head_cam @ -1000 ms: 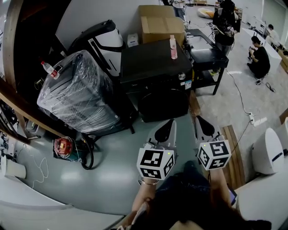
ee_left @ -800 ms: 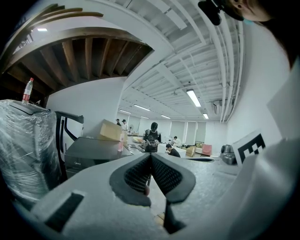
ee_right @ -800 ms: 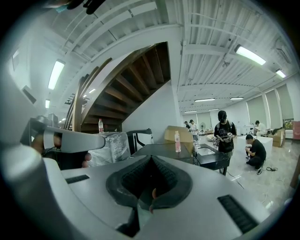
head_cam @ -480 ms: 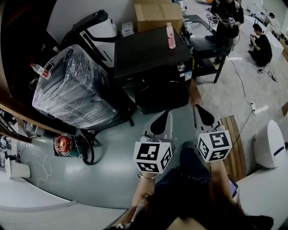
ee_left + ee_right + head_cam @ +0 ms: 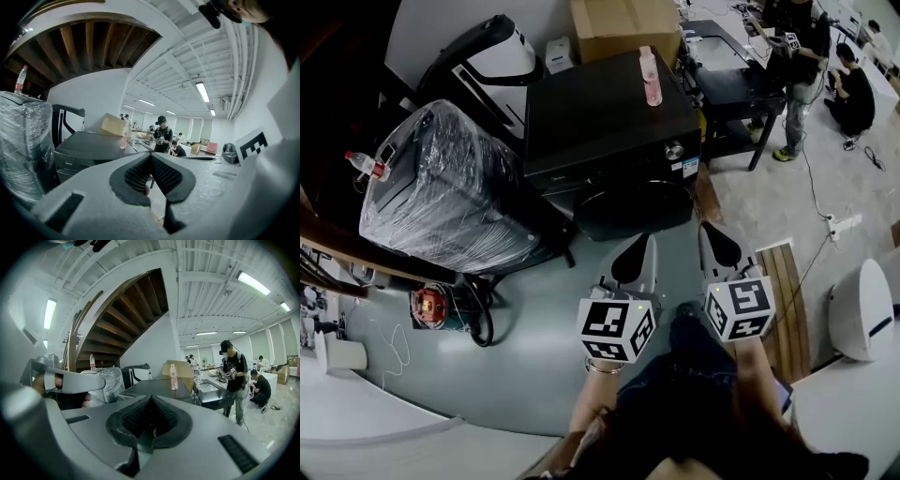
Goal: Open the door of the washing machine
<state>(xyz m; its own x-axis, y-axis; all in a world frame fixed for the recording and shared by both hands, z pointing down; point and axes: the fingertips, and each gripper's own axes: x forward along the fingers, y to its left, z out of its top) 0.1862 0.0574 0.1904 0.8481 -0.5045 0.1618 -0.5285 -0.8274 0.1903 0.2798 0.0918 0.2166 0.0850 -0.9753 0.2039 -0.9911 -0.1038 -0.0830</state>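
Observation:
The black front-loading washing machine [image 5: 609, 122] stands ahead of me, its round dark door [image 5: 633, 208] facing me and closed. A pink bottle [image 5: 649, 77] stands on its top. My left gripper [image 5: 636, 258] hovers over the floor just short of the door, shut and empty. My right gripper [image 5: 719, 246] is beside it, off the machine's right front corner, also shut and empty. In the left gripper view the jaws [image 5: 150, 155] meet, with the machine [image 5: 89, 147] ahead on the left. In the right gripper view the shut gripper [image 5: 151, 398] points at the machine's top [image 5: 154, 387].
A plastic-wrapped appliance [image 5: 450, 187] stands left of the washer, a cardboard box [image 5: 623, 23] behind it, and a black cart [image 5: 731, 75] to the right. Wooden boards [image 5: 783, 300] and a white round unit [image 5: 862, 309] lie at right. People [image 5: 797, 56] are at the far right.
Both grippers have moved forward and a little down toward the washing machine, which now sits closer in the head view. Their jaws stayed shut.

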